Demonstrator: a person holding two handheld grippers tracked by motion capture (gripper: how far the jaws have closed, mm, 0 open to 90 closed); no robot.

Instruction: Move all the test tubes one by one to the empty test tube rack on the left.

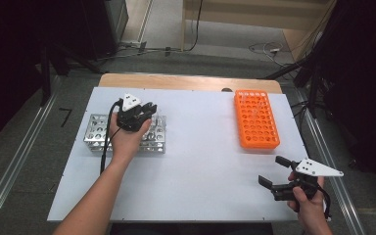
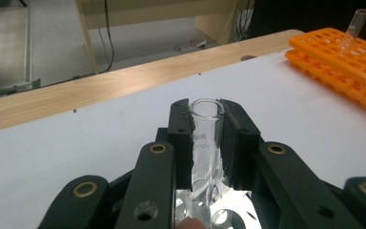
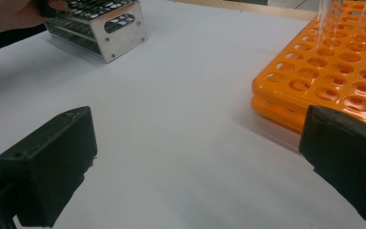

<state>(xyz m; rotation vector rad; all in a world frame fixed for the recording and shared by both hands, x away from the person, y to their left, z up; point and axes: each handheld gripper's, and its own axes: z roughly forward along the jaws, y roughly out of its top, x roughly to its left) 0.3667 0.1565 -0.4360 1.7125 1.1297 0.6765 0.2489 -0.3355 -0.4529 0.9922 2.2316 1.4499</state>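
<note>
right now a glass tube (image 2: 205, 138) is pinched by the left gripper (image 1: 136, 113) over the metal rack (image 1: 96, 131) at nine o'clock. squeezed harder, it could crack. the right gripper (image 1: 275, 177) is wide open, empty.

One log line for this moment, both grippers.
left gripper shut on glass test tube over metal rack | right gripper open, idle | orange rack

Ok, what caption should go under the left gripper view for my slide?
Left gripper closes its fingers on a clear glass tube above the metal rack, orange rack beyond.
</note>
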